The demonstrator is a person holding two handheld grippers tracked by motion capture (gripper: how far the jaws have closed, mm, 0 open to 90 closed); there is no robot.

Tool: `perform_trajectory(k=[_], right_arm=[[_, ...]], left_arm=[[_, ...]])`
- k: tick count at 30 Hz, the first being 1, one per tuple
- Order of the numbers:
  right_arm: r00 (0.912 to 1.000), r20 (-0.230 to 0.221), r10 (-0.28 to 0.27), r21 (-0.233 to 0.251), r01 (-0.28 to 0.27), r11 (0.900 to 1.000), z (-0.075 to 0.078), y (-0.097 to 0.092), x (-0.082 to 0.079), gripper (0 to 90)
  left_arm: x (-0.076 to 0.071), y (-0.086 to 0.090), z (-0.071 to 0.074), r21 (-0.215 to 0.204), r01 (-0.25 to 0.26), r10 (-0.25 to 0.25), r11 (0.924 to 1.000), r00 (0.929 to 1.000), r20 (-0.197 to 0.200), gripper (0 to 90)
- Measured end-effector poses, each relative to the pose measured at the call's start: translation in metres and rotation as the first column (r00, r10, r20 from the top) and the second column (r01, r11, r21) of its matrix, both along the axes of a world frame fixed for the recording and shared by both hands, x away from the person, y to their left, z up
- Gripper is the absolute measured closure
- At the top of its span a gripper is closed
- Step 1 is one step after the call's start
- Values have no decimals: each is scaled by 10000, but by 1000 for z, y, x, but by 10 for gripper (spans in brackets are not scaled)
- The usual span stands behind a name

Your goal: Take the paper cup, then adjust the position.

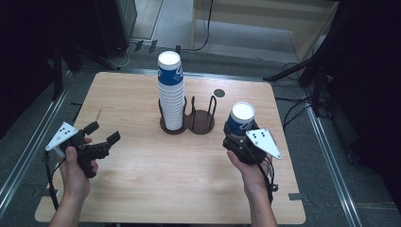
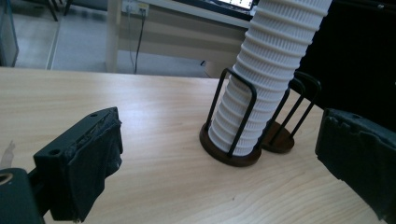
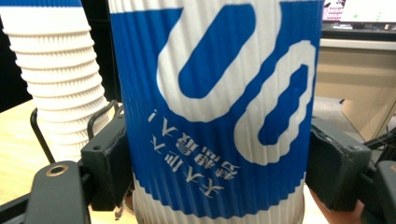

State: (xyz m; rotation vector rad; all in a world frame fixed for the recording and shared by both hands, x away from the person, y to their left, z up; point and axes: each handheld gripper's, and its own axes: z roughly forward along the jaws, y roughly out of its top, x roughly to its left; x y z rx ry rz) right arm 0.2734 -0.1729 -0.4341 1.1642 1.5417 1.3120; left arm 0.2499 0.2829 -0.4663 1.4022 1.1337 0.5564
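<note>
A tall stack of upside-down blue and white paper cups point(image 1: 170, 90) point(image 2: 265, 74) point(image 3: 58, 79) stands in the left ring of a dark two-ring wire holder point(image 1: 201, 120) point(image 2: 280, 140) at the table's middle. The holder's right ring is bare. My right gripper point(image 1: 241, 135) point(image 3: 217, 163) is shut on a single upside-down blue and white cup point(image 1: 241, 118) point(image 3: 215, 107), just right of the holder. My left gripper point(image 1: 103, 132) point(image 2: 219, 163) hovers open at the table's left, its jaws wide apart with nothing between them, pointed toward the stack.
The wooden table point(image 1: 142, 179) has a small dark round spot point(image 1: 219, 92) at the back right. Beyond the far edge lie cables and stand legs point(image 1: 293, 71) on the floor. Metal rails point(image 1: 326, 142) run along both sides of the table.
</note>
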Motion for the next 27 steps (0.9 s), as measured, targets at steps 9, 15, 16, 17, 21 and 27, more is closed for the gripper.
perform_trajectory(k=[9,15,16,17,21,27], right_arm=[[9992,-368,168,-489,-186,9986,-19,7,-2,199],[9983,-514,262,-789,-302,9964,-29,18,-3,198],[9982,-526,303,-851,-347,9958,-30,20,-3,198],[9982,-526,303,-851,-347,9958,-30,20,-3,198],[9972,-385,646,-911,-679,9935,-38,31,-5,196],[9968,-399,688,-1396,-737,9875,-47,44,-8,195]], left_arm=[[3,-24,0,536,870,-857,9948,9960,-262,15],[1,-41,0,907,1309,-1265,9872,9906,-520,15],[1,-42,1,927,1428,-1389,9854,9892,-473,14],[1,-42,1,927,1428,-1389,9854,9892,-473,14],[-1,-55,2,1254,1664,-1624,9780,9858,-415,15],[-3,-69,4,1399,1910,-1874,9716,9815,-389,15]])
